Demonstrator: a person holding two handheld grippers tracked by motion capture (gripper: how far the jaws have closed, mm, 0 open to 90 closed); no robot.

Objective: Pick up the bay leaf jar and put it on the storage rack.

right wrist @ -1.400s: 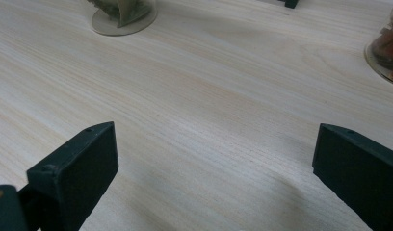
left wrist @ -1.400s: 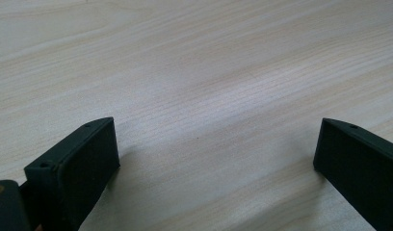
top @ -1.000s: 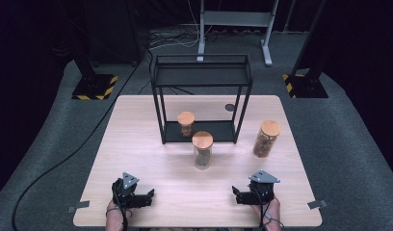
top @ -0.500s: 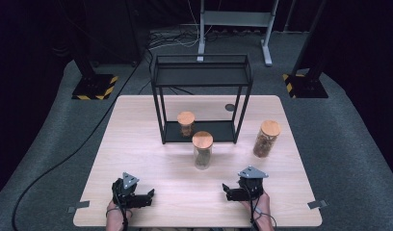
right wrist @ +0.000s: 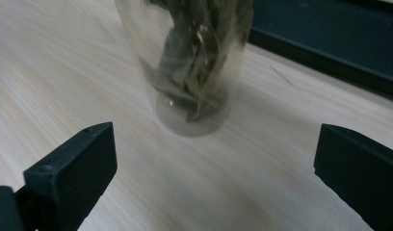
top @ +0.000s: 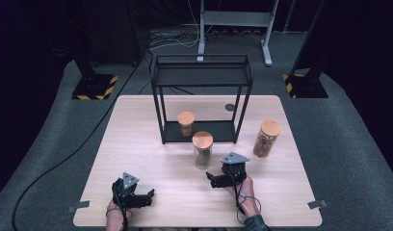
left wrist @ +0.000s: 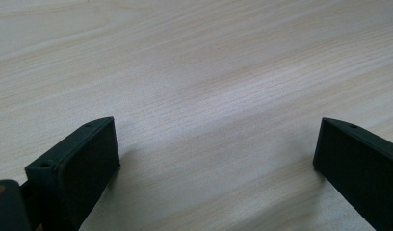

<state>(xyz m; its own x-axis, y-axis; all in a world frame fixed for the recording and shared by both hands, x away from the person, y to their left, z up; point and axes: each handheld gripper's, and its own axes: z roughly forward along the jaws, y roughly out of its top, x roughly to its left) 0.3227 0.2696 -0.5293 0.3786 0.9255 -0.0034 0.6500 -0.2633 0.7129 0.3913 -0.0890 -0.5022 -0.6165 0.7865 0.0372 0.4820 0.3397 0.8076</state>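
Three cork-lidded glass jars stand on the wooden table (top: 137, 134). The middle jar (top: 202, 149) holds dark green leaves and stands just ahead of my right gripper (top: 213, 180), which is open and a short way from it. In the right gripper view this leaf jar (right wrist: 197, 67) rises between and beyond the two black jaws, untouched. A second jar (top: 186, 123) sits on the lower shelf of the black wire rack (top: 201, 72). The third jar (top: 266, 138), with brown contents, stands at the right. My left gripper (top: 147, 196) rests open near the front left edge, above bare wood (left wrist: 209, 96).
The rack's dark lower shelf (right wrist: 329, 43) lies behind the leaf jar. A small dark disc (top: 229, 108) lies on the table behind the rack. Tape marks (top: 318, 204) sit at the front corners. Stands with striped bases (top: 93, 86) are on the floor beyond.
My right gripper has moved left and forward across the table, from the front right to just before the leaf jar. The left gripper has stayed put.
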